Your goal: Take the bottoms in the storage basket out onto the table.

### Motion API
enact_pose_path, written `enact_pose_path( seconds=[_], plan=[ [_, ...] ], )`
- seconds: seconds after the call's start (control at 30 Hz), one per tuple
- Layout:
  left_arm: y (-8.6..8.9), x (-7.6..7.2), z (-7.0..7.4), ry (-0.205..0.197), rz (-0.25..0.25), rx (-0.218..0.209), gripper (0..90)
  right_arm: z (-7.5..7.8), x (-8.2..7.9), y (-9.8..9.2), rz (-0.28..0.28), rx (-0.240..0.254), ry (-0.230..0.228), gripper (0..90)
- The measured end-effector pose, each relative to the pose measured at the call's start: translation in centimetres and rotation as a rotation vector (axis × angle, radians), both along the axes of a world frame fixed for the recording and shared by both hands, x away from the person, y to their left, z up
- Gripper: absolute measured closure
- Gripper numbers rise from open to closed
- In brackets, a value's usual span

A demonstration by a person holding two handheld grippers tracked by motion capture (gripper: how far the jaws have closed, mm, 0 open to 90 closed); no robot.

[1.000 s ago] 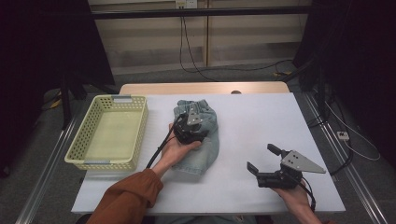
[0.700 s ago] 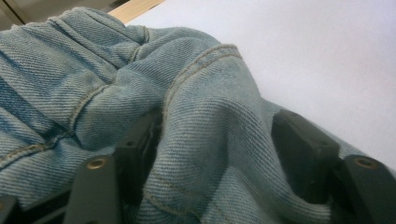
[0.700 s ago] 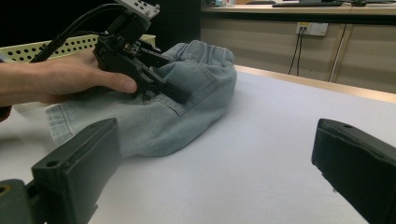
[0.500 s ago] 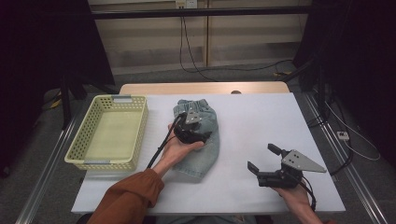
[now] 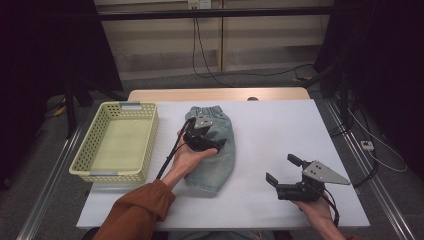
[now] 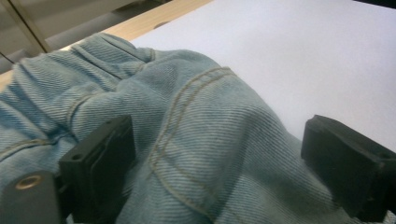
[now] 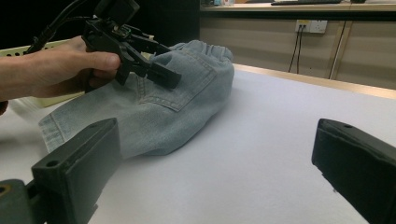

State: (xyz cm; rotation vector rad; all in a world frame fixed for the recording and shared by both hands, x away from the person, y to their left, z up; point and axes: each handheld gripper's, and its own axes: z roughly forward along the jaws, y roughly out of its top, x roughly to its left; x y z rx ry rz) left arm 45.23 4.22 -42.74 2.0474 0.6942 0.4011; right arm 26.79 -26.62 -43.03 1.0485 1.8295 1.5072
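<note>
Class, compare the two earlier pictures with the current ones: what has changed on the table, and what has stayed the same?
The left hand-held gripper on the folded jeans has just been opening its jaws; they now stand wide over the denim, with the cloth bulging between them but not pinched. The jeans, the yellow basket and the right hand-held gripper, open above the white table, have kept their places.

The jeans (image 5: 212, 150) are pale washed blue with tan stitching along the seams and pocket. The table (image 5: 280, 135) is white with a light wooden far edge. The basket (image 5: 90, 150) is pale yellow-green, a lattice of small holes. Both grippers (image 5: 207, 141) (image 5: 284, 175) are black; the sleeve (image 5: 137, 212) is rust orange.
</note>
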Motion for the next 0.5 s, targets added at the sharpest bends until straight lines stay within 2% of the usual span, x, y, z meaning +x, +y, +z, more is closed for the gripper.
enact_pose_path(
  seconds=[0.13,0.4,0.5],
  plan=[
    [0.3,-0.1,0.4,0.008,0.008,-0.004,7.6,0.0,0.0,0.1,0.001,-0.001,-0.002,1.4],
    [0.5,-0.3,1.2,-0.02,0.011,-0.017,5.6,0.1,-0.1,0.2,-0.001,0.0,-0.002,1.5],
    [0.4,-0.5,1.6,-0.041,0.002,-0.02,5.6,0.1,-0.1,0.2,0.0,-0.003,-0.001,1.5]
  ],
)
